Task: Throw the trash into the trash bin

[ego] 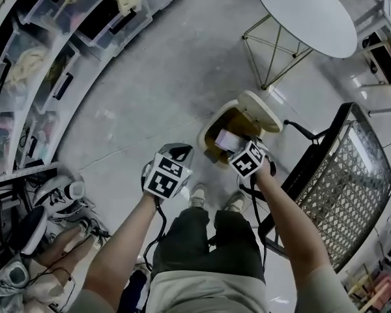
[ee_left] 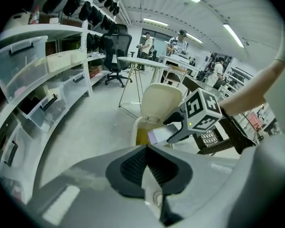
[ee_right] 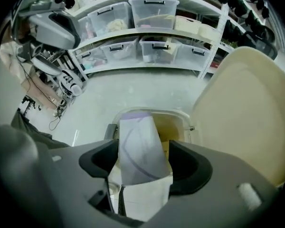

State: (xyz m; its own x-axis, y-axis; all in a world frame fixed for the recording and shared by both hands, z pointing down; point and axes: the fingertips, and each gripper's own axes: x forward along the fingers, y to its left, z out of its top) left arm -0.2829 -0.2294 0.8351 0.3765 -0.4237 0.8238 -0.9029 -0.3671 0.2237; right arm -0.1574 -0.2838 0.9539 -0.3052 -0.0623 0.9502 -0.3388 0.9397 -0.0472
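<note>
The person stands over a cream trash bin [ego: 216,130] at the middle of the head view, its lid [ego: 260,109] tipped up and open. The right gripper [ego: 241,152] reaches over the bin's mouth. Its fingers [ee_right: 192,167] are clamped on a folded sheet of white paper [ee_right: 141,148] with faint purple marking. In the right gripper view the paper stands up between the fingers at lower centre. The bin's open top lies right behind it, and the raised lid fills the right of the frame. Something yellowish shows inside the bin, perhaps a liner bag; it is hard to tell from here.

The left gripper [ego: 174,156] hangs just left of the bin, at lower centre of the head view, not touching it. Its fingers [ee_left: 133,167] are pressed together with nothing between them.

A black mesh chair [ego: 352,181] stands at the right edge of the head view, close to the bin. White shelves [ego: 26,77] with clear storage boxes [ego: 111,12] curve down the left side. The floor [ego: 163,77] is pale grey.
</note>
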